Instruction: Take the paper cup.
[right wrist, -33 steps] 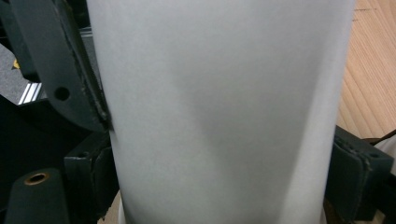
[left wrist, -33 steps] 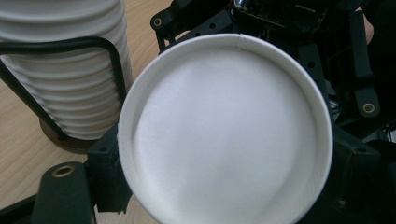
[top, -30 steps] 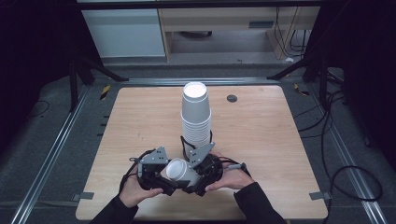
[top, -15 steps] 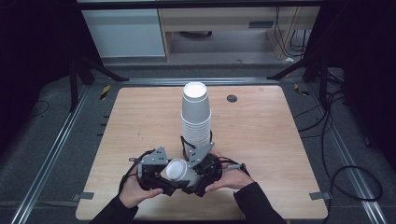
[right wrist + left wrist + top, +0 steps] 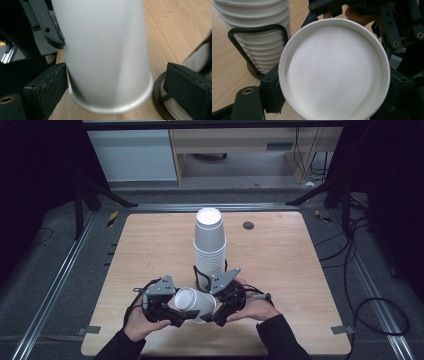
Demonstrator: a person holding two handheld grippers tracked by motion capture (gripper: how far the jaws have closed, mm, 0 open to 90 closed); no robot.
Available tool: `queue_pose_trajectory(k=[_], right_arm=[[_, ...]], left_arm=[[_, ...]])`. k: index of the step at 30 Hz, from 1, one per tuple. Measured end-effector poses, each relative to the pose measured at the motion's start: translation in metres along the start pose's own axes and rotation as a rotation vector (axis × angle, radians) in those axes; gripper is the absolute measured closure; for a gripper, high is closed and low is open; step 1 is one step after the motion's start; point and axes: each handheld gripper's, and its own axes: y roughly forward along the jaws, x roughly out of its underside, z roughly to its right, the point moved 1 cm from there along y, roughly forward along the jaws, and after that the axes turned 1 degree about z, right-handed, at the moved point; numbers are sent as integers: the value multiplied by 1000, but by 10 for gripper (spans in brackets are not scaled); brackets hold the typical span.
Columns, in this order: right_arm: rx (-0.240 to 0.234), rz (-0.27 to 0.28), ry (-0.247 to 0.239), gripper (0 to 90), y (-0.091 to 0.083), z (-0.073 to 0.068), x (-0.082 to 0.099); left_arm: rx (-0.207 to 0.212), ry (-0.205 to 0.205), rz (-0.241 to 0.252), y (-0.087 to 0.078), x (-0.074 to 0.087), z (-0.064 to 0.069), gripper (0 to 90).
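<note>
A single white paper cup (image 5: 194,304) lies sideways just above the table's front edge, held between my two grippers. My left gripper (image 5: 181,314) is shut on it: in the left gripper view the cup's round end (image 5: 334,72) faces the camera, with a jaw pressed against each side. My right gripper (image 5: 212,312) stands open around the cup's other end (image 5: 105,62). Its left pad (image 5: 50,85) touches the rim, while its right pad (image 5: 190,87) stands apart. Just behind the grippers rises a tall stack of white cups (image 5: 210,245).
The stack stands in a black wire holder (image 5: 258,28) with a round base (image 5: 158,100) on the wooden table (image 5: 280,260). A small dark disc (image 5: 248,225) lies at the table's back right. Metal rails and cables run along the floor on both sides.
</note>
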Motion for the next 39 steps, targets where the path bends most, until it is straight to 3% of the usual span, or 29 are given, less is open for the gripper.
queue_pose_trajectory(k=[8,17,28,32,39], right_arm=[[53,60,28,53,-30,3,3],[115,84,89,52,-55,3,28],[160,120,161,52,-63,4,50],[162,133,182,52,-62,3,55],[139,170,202,52,-60,3,55]], left_arm=[[-17,-9,24,-7,0,-5,205],[-22,-14,53,-9,0,-7,204],[-30,-23,128,-13,2,-10,204],[-18,-32,168,-14,2,-11,204],[6,-18,193,-12,2,-8,204]])
